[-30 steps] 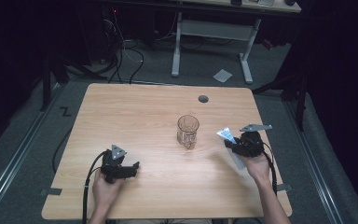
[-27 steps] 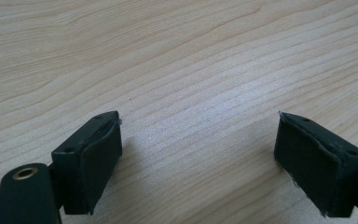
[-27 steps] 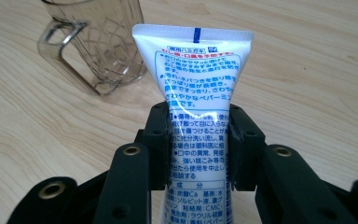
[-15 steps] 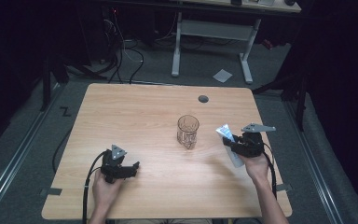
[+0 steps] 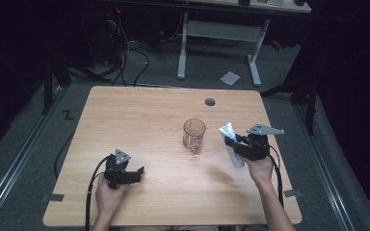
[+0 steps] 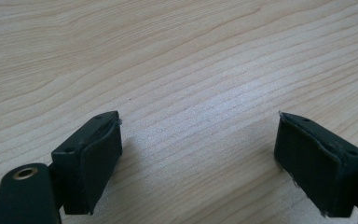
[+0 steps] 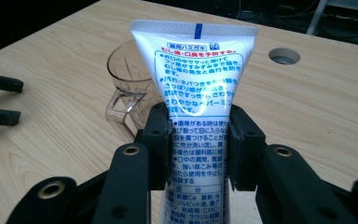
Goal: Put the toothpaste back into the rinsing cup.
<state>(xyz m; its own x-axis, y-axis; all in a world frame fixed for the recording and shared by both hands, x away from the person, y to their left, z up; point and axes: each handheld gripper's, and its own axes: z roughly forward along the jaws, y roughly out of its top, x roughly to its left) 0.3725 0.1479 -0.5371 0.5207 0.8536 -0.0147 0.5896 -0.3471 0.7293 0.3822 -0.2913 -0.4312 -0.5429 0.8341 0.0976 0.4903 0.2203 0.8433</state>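
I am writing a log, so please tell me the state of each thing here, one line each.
Toothpaste tube: held by the right gripper, crimped end up, off the table.
Cup: upright on the table, looks empty.
Left gripper: jaws open, holding nothing, low over the table.

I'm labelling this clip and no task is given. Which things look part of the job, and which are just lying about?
Likely in play:
right gripper, shut on the toothpaste tube
clear glass mug, just beyond the tube
left gripper, open, resting on the table

Just lying about:
paper sheet on the floor
white-legged desk behind
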